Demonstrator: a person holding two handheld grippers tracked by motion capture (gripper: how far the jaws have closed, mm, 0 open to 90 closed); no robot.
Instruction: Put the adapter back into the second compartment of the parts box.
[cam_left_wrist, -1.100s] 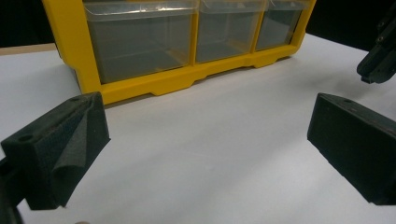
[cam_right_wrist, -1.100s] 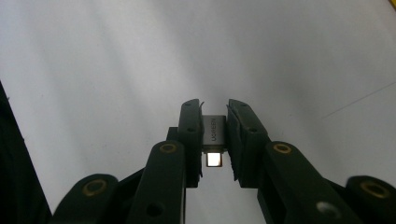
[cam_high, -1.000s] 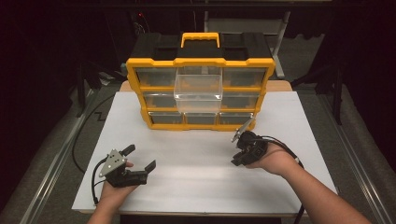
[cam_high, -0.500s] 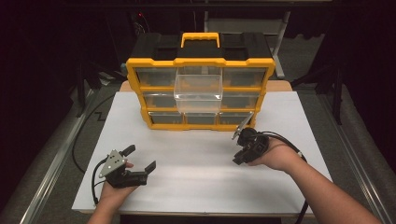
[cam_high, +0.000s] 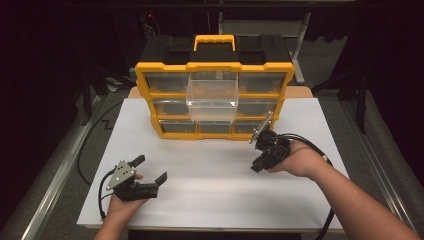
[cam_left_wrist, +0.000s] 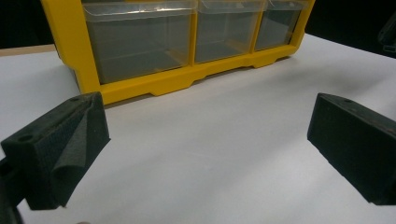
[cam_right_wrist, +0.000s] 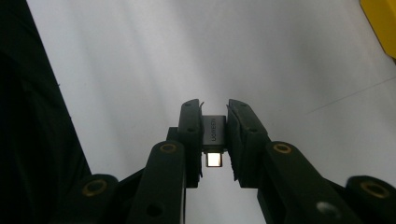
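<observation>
1. One small dark adapter (cam_right_wrist: 214, 135) is already picked up: your right gripper (cam_high: 263, 141) has its jaws clenched on it, the metal plug end showing between them in the right gripper view.
2. You hold it above the white table (cam_high: 215, 195), just in front of the organiser's (cam_high: 145, 95) lower right corner.
3. One clear drawer (cam_high: 212, 100) in the middle column stands pulled out, so the opening step looks done.
4. Your left gripper (cam_high: 149, 170) rests low on the table with its jaws released and nothing between them.
5. Left to do, as I judge it: carry the adapter over the open drawer, let it go inside, then push the drawer shut.
</observation>
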